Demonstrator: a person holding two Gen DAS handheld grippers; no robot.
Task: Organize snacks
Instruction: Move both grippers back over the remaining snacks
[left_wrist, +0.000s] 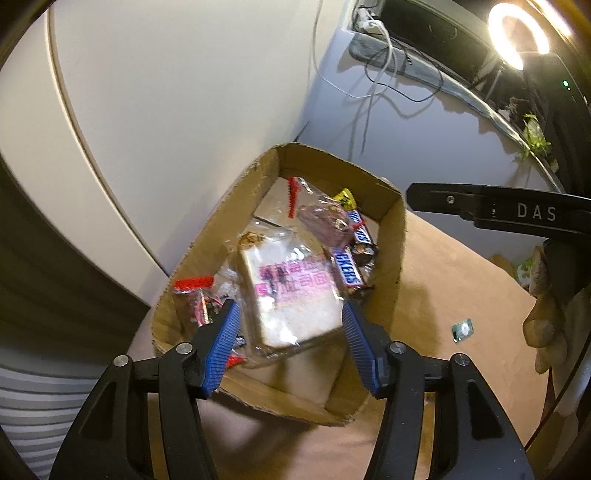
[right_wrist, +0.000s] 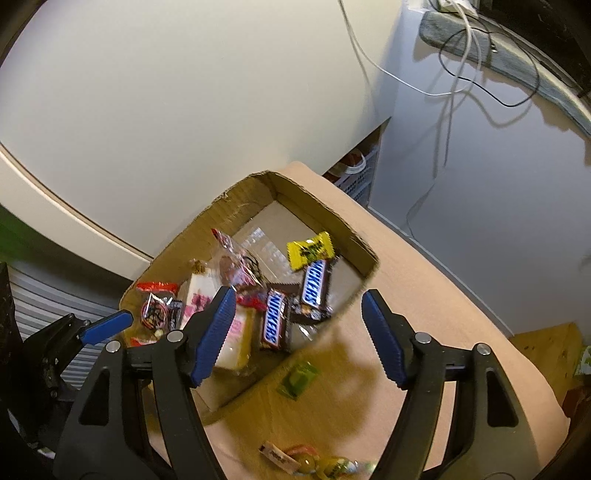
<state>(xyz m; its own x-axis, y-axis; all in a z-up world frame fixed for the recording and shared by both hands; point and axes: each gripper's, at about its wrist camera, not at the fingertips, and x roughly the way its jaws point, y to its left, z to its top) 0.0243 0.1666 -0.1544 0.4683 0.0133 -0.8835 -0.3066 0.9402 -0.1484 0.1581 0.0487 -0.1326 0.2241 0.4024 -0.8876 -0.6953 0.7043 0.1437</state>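
Two views show one cardboard box (left_wrist: 391, 236) on a tan counter (left_wrist: 443, 280).

From the left wrist, the left tongs (left_wrist: 290, 325) stand open above the box's near end, their blue pads clear of everything. Between and below them lies a wrapped slice of bread (left_wrist: 291, 291) with pink print, inside the box. Beside it, toward the right wall, sit two Snickers bars (left_wrist: 347, 269), with a yellow candy (left_wrist: 345, 199) near the far corner and red-sealed packets (left_wrist: 192, 299) by the left wall. The box's left wall runs close along a white cabinet (left_wrist: 147, 110). To the right the counter lies bare except for a small green packet (left_wrist: 462, 329).

From the right wrist, the right tongs (right_wrist: 299, 314) are spread wide and hold nothing; the box's near right corner sits between their pads. A green sachet (right_wrist: 298, 377) lies on the counter just outside that wall, and more wrapped sweets (right_wrist: 306, 461) lie at the bottom edge. The counter's far edge curves off to the right.
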